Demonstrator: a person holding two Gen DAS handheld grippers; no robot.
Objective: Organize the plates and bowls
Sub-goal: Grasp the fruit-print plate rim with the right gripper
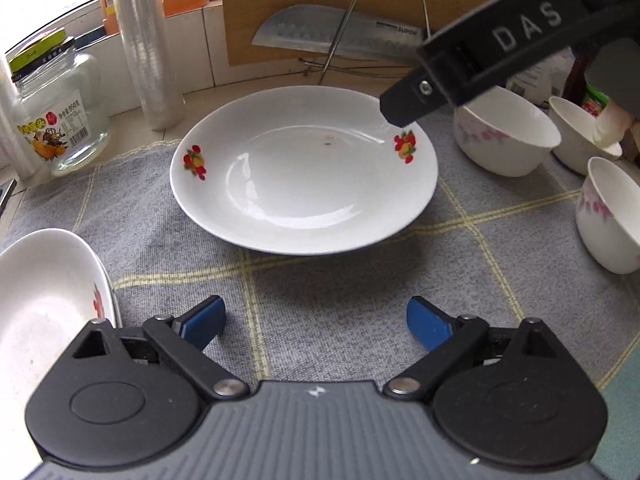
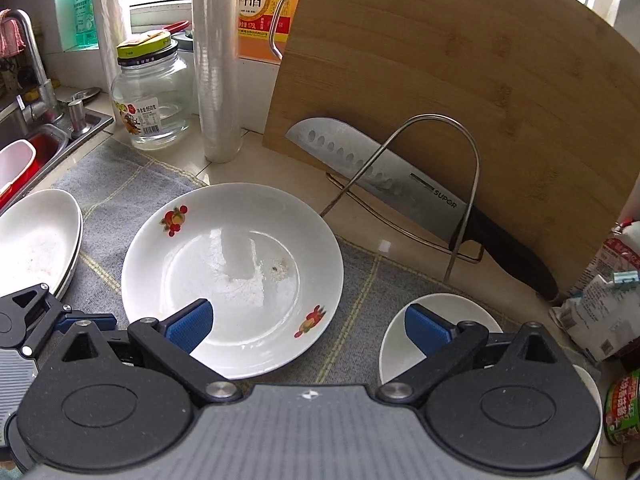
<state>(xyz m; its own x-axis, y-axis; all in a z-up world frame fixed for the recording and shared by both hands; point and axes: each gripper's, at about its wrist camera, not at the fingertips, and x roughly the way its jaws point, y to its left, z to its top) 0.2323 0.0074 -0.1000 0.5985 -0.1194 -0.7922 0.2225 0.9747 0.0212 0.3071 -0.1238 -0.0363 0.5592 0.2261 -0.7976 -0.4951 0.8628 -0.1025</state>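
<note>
Both grippers, left (image 1: 316, 320) and right (image 2: 308, 322), gape empty above a glossy round plate (image 1: 304, 172) on woven cloth (image 1: 320, 280).

You can read "SUPOR" on the knife blade (image 2: 384, 184), ahead and right of your right gripper's jaws, resting in a wire rack against the cutting board (image 2: 460, 92). Far ahead, left of the board, an orange bottle label (image 2: 260, 4) shows the large characters "料酒" and "175L". Ahead and left, the glass jar's white label (image 2: 146, 118) has print too small to make out. Ahead and right of your left gripper's jaws, raised letters "DAS" stand on the other gripper's black arm (image 1: 524, 26).
</note>
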